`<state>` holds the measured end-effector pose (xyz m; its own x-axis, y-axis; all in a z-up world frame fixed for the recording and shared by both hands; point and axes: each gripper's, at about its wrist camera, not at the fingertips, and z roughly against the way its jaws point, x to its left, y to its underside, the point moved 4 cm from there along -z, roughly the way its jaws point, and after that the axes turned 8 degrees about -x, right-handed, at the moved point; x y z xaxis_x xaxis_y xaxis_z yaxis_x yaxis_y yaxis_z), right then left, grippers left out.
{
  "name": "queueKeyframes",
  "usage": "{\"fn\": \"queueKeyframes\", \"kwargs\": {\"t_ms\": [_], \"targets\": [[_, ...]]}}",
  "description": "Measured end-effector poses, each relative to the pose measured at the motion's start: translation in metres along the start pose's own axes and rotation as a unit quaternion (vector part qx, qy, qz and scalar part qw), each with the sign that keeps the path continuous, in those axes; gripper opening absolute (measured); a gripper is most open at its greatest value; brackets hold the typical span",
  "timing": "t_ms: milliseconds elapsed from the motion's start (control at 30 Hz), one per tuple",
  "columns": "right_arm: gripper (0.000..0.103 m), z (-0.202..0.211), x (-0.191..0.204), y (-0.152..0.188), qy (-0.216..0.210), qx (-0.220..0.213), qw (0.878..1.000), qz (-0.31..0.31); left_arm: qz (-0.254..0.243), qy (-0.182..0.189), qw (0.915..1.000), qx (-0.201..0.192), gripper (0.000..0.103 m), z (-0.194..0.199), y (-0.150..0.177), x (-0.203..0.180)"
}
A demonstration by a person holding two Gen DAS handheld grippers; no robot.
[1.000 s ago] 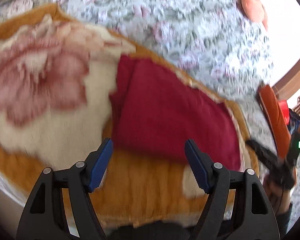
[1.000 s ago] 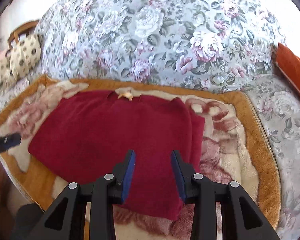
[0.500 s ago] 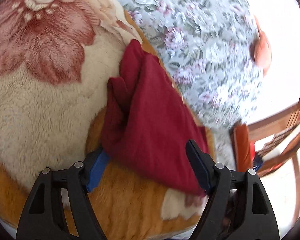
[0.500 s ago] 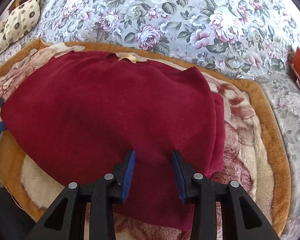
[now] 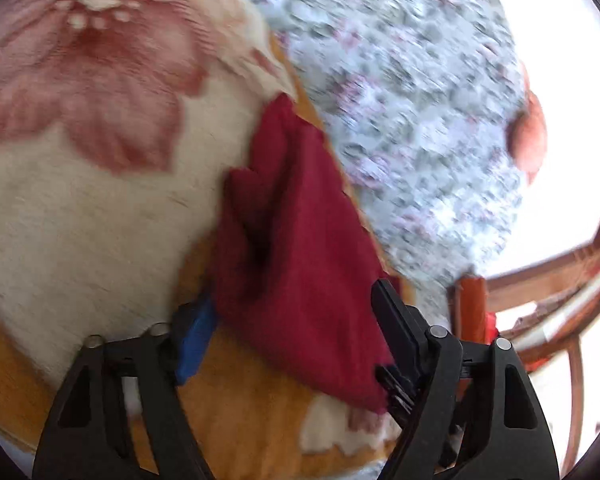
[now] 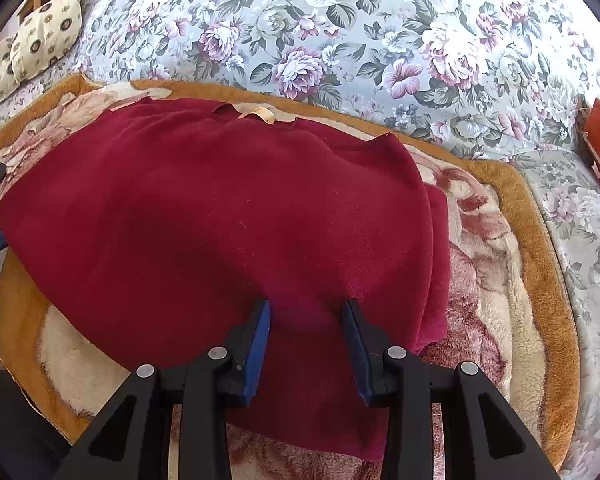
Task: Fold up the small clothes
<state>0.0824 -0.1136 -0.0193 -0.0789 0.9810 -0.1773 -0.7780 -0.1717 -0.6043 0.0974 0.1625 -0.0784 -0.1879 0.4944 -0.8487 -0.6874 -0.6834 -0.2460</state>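
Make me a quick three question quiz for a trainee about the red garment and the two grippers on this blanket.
1. True or false: the right gripper has its fingers open above the red garment.
2. Multiple choice: the garment lies on A) a bare wooden table, B) a plush orange-bordered blanket, C) a tiled floor.
3. Fill in: the left gripper straddles the garment's ____ edge, as the right wrist view shows.

Key: 1 true. 2 B. 3 left.
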Motion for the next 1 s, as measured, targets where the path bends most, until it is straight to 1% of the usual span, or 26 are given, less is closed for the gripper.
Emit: {"fn": "queueKeyframes", "kwargs": {"t_ms": [33, 67, 133, 167, 200, 233, 300, 333, 367, 400, 433, 467, 533, 567, 600, 633, 667, 700, 733, 800, 833, 900, 967, 1000], "targets": [[0.036, 0.000, 0.000, 0.000, -0.001, 0.000, 1.000, -0.001, 0.005, -0.008, 0.9999, -0.004, 0.064, 0.000, 0.000, 0.002], [0.036, 0.000, 0.000, 0.000, -0.001, 0.000, 1.000, -0.002, -0.001, -0.016, 0.9998, -0.007, 0.061, 0.000, 0.001, 0.001], [0.036, 0.001, -0.001, -0.002, -0.003, -0.002, 1.000, -0.008, -0.029, -0.039, 0.9987, -0.012, 0.058, -0.001, 0.005, -0.003], [0.036, 0.004, -0.003, -0.005, -0.004, -0.010, 1.000, -0.015, -0.040, -0.051, 0.9977, -0.020, 0.052, 0.000, 0.006, -0.004], [0.036, 0.012, -0.005, -0.011, -0.009, -0.029, 0.999, -0.028, -0.048, -0.065, 0.9963, -0.029, 0.045, 0.001, 0.007, -0.004], [0.036, 0.019, -0.007, -0.016, -0.016, -0.049, 0.998, -0.038, -0.051, -0.074, 0.9953, -0.036, 0.043, 0.001, 0.008, -0.002], [0.036, 0.034, -0.006, -0.029, -0.045, -0.090, 0.993, -0.062, -0.061, -0.095, 0.9924, -0.050, 0.029, 0.001, 0.011, 0.000], [0.036, 0.038, -0.004, -0.035, -0.060, -0.100, 0.991, -0.071, -0.067, -0.102, 0.9909, -0.056, 0.028, 0.001, 0.011, 0.000], [0.036, 0.041, -0.001, -0.040, -0.083, -0.107, 0.987, -0.081, -0.070, -0.105, 0.9900, -0.061, 0.023, 0.003, 0.012, -0.001], [0.036, 0.040, 0.005, -0.045, -0.118, -0.105, 0.983, -0.097, -0.081, -0.110, 0.9882, -0.069, 0.019, 0.004, 0.013, -0.003], [0.036, 0.038, 0.011, -0.049, -0.149, -0.100, 0.977, -0.113, -0.093, -0.116, 0.9863, -0.073, 0.017, 0.005, 0.014, -0.007], [0.036, 0.034, 0.017, -0.055, -0.189, -0.089, 0.969, -0.132, -0.103, -0.120, 0.9846, -0.076, 0.015, 0.005, 0.015, -0.010], [0.037, 0.024, 0.029, -0.071, -0.247, -0.067, 0.953, -0.162, -0.128, -0.127, 0.9796, -0.089, 0.015, 0.007, 0.016, -0.017], [0.039, 0.018, 0.037, -0.084, -0.270, -0.058, 0.945, -0.173, -0.133, -0.128, 0.9783, -0.094, 0.015, 0.008, 0.016, -0.019], [0.043, 0.010, 0.049, -0.102, -0.298, -0.047, 0.936, -0.183, -0.136, -0.127, 0.9777, -0.098, 0.015, 0.009, 0.017, -0.020], [0.046, 0.003, 0.057, -0.116, -0.311, -0.039, 0.931, -0.187, -0.134, -0.124, 0.9783, -0.098, 0.015, 0.009, 0.016, -0.019], [0.056, -0.004, 0.069, -0.130, -0.319, -0.029, 0.929, -0.187, -0.128, -0.121, 0.9796, -0.096, 0.015, 0.008, 0.015, -0.017], [0.067, -0.018, 0.084, -0.148, -0.331, -0.010, 0.924, -0.189, -0.118, -0.117, 0.9819, -0.091, 0.015, 0.007, 0.013, -0.012], [0.069, -0.028, 0.096, -0.160, -0.340, 0.006, 0.921, -0.192, -0.108, -0.116, 0.9837, -0.086, 0.015, 0.005, 0.011, -0.008], [0.069, -0.053, 0.118, -0.179, -0.347, 0.045, 0.915, -0.202, -0.086, -0.108, 0.9879, -0.071, 0.015, 0.001, 0.009, 0.002], [0.069, -0.068, 0.129, -0.189, -0.341, 0.067, 0.915, -0.204, -0.077, -0.105, 0.9894, -0.065, 0.015, -0.001, 0.008, 0.007], [0.069, -0.094, 0.148, -0.201, -0.312, 0.100, 0.925, -0.191, -0.070, -0.096, 0.9913, -0.058, 0.016, -0.002, 0.008, 0.010], [0.069, -0.118, 0.170, -0.209, -0.265, 0.133, 0.941, -0.164, -0.070, -0.088, 0.9920, -0.057, 0.016, -0.002, 0.008, 0.011], [0.069, -0.125, 0.175, -0.210, -0.253, 0.144, 0.944, -0.155, -0.069, -0.083, 0.9925, -0.057, 0.016, -0.001, 0.008, 0.011]]}}
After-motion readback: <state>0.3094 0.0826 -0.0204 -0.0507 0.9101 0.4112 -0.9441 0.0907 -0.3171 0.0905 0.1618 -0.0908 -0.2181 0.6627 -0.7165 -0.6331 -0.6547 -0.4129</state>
